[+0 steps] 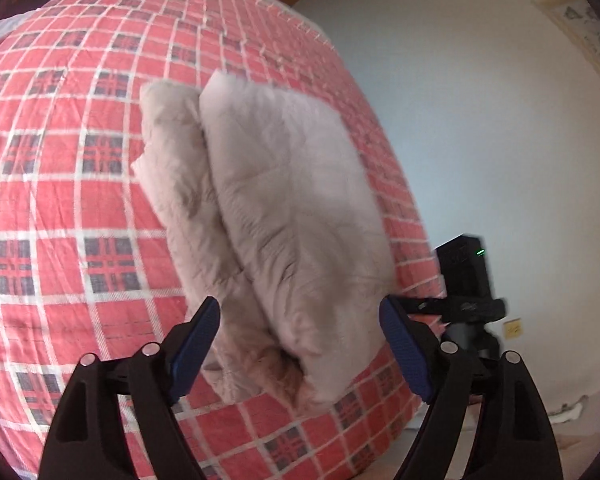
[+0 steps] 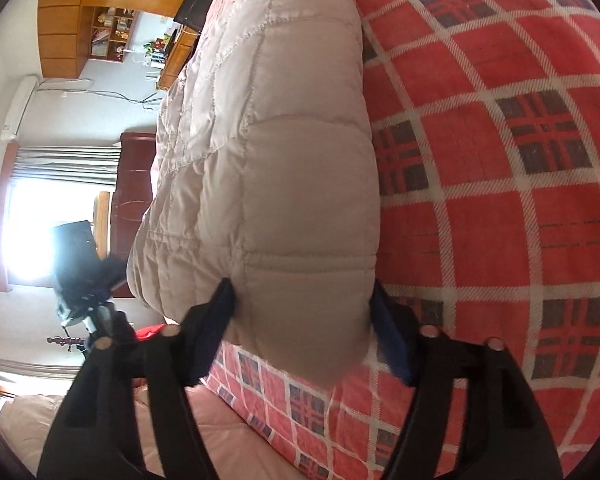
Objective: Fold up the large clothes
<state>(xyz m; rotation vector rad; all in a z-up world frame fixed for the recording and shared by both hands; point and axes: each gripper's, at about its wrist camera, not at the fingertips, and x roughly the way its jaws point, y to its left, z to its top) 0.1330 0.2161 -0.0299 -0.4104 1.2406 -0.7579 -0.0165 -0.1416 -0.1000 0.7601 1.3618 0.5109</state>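
A beige quilted jacket [image 1: 284, 208] lies folded into a thick bundle on the red plaid bed cover [image 1: 60, 200]. My left gripper [image 1: 300, 320] is open, and the near end of the bundle sits between its blue pads [image 1: 198, 340] without being squeezed. In the right wrist view the jacket [image 2: 284, 168] fills the middle. My right gripper [image 2: 302, 304] is shut on the jacket's puffy end, both pads pressing into its sides. The bundle's far part looks blurred in the left wrist view.
A black device on a tripod [image 1: 466, 280] stands by the bed's edge near the white wall; it shows again as a tripod device [image 2: 82, 268] before a bright window [image 2: 28, 216]. Wooden cabinets [image 2: 72, 16] are behind. A pink cloth [image 2: 220, 440] lies below the bed cover [image 2: 520, 200].
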